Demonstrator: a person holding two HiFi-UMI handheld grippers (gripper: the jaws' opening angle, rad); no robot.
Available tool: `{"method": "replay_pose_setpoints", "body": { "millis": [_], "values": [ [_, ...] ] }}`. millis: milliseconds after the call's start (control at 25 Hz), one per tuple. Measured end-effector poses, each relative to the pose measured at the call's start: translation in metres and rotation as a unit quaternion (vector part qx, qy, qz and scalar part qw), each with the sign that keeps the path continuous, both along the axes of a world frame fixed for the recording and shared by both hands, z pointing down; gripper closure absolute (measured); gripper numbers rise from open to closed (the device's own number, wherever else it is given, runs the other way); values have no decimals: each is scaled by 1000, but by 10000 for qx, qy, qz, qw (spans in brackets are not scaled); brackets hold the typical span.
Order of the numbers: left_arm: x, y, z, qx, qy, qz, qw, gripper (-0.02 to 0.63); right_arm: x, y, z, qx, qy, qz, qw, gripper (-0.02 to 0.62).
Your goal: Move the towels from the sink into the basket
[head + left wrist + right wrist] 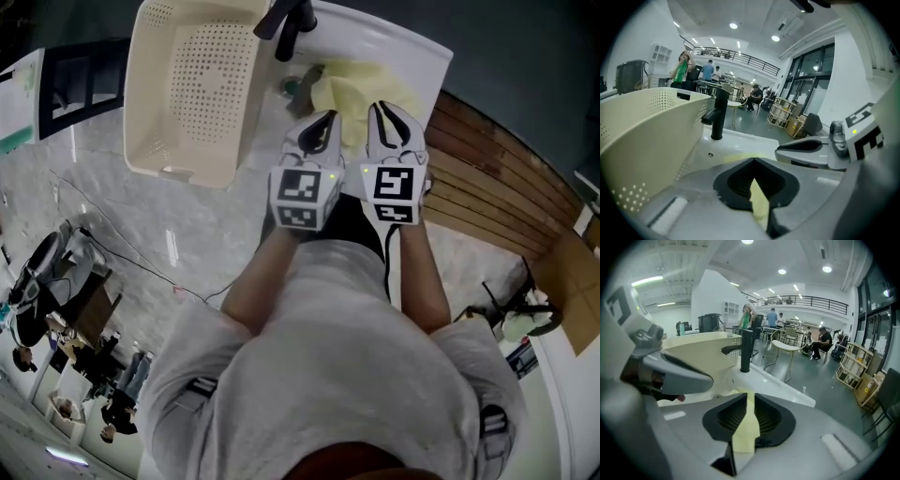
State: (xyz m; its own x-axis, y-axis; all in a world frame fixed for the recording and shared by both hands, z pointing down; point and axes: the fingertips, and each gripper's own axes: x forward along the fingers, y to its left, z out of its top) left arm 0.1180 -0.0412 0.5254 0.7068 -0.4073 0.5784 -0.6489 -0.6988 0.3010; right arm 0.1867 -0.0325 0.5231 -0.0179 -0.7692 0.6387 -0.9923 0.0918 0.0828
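light: bright, from ceiling lights (782, 272) | edges: fisheye bend, black corners | foreground: soft

No legible text or labels.

White hall with ceiling lights (782, 272), a railed balcony (811, 300), tall dark-framed windows (811, 89) and grey floor (820, 376).

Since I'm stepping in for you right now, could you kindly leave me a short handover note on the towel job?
Left gripper: shut on the yellow towel.
Right gripper: shut on the same towel, beside the left one.
Things: the towel lies in the sink by the black faucet; the basket stands left of the sink, with no towel showing in it.
Done: towel gripped.
Left: lift it, carry it left, release it in the basket.
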Motion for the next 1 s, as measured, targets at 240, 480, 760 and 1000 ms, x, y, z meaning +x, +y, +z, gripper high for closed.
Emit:
{"method": "replay_pose_setpoints", "body": {
  "millis": [240, 480, 760, 1000],
  "values": [
    [1, -7, 8, -45, -68, -27, 10000, 586, -6, -5, 37, -570, 93, -413, 9975, 400],
    [-11, -11, 19, -138, -192, -186, 9995, 585, -5, -5, 81, -1197, 335, -572, 9906, 399],
    [-18, -12, 19, -134, -229, -251, 9993, 586, 7, -8, 82, -1140, 647, -382, 9906, 583],
    [-12, -9, 8, -8, -150, -187, 9997, 585, 5, -11, 53, -775, 509, -342, 9951, 584]
  ]
}}
